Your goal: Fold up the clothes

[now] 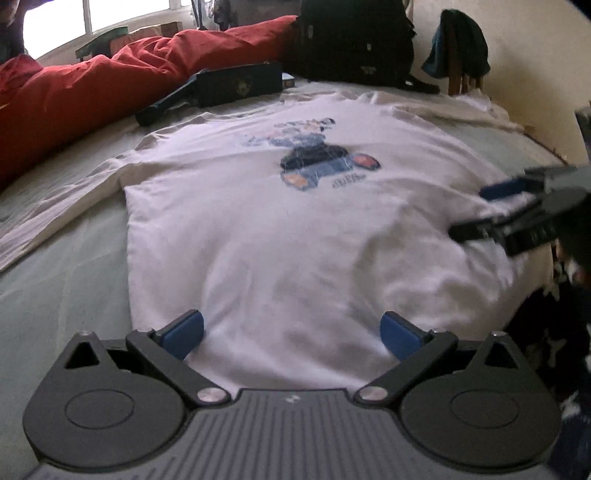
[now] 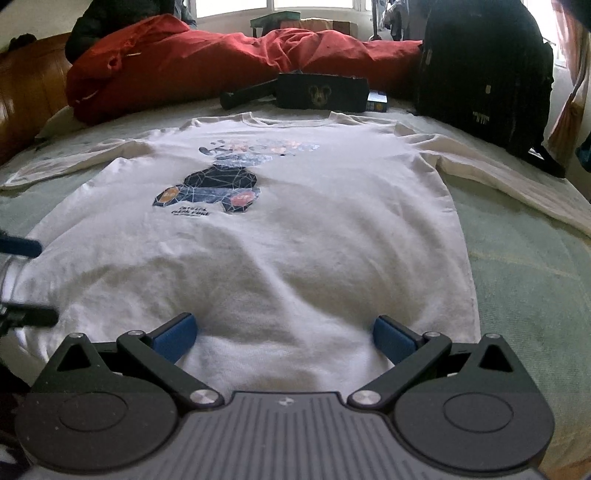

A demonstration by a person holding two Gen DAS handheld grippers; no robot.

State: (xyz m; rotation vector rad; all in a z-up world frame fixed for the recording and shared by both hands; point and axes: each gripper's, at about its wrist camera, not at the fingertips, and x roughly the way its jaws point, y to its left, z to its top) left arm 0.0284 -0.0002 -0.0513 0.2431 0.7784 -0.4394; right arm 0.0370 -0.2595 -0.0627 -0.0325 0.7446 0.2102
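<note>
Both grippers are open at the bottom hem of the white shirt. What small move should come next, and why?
Probably close both on the hem. The left gripper and right gripper are open over the hem of the white shirt, which lies flat, print up, sleeves spread, held by neither.

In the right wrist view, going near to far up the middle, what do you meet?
Right tool, open → white shirt hem → shirt print → collar → dark pouch → red duvet → window.
</note>
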